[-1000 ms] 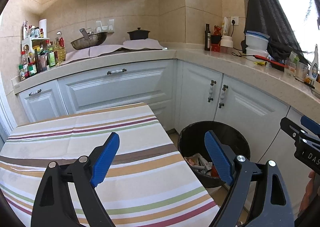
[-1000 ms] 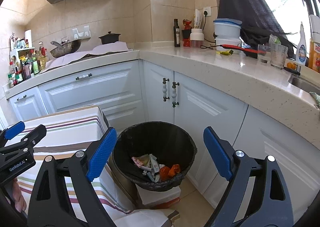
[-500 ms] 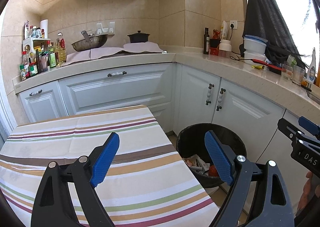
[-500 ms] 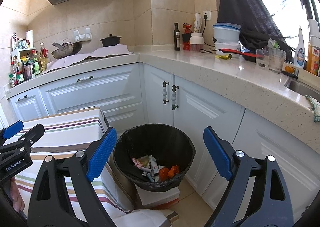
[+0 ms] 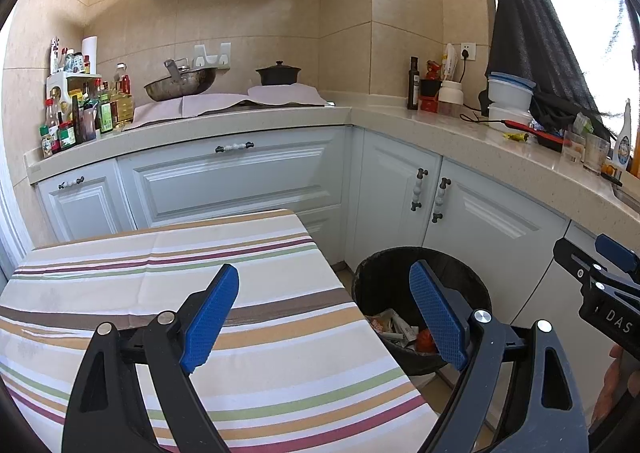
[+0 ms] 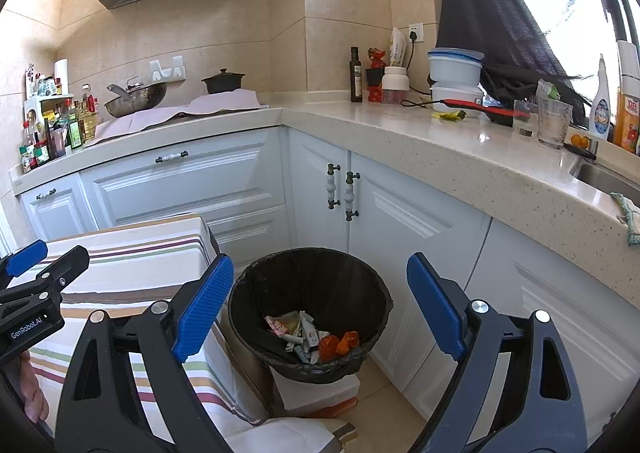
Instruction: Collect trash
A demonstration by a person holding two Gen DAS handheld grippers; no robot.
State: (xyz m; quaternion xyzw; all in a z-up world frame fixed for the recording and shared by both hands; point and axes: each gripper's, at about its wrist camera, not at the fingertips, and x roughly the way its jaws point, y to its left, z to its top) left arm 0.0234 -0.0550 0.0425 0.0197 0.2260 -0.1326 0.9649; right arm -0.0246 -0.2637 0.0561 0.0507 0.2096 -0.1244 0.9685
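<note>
A black trash bin [image 6: 260, 285] lined with a black bag stands on a box on the floor beside the table; it also shows in the left wrist view [image 5: 372, 281]. Wrappers and orange scraps [image 6: 316, 337] lie in its bottom. My right gripper [image 6: 316, 309] is open and empty, held above the bin. My left gripper [image 5: 324, 313] is open and empty, held over the right edge of the striped tablecloth [image 5: 160, 265]. Each gripper shows at the edge of the other's view.
White cabinets [image 6: 400, 221] and an L-shaped stone counter [image 6: 460, 149] surround the bin. On the counter stand a wok [image 5: 180, 83], a black pot [image 5: 278, 75], bottles [image 5: 80, 117], containers [image 6: 454, 71] and glasses [image 6: 554, 123]. A sink [image 6: 608, 177] is at far right.
Both grippers have risen and tilted up slightly, so the bin and table sit lower in both views. Both stay open and empty.
</note>
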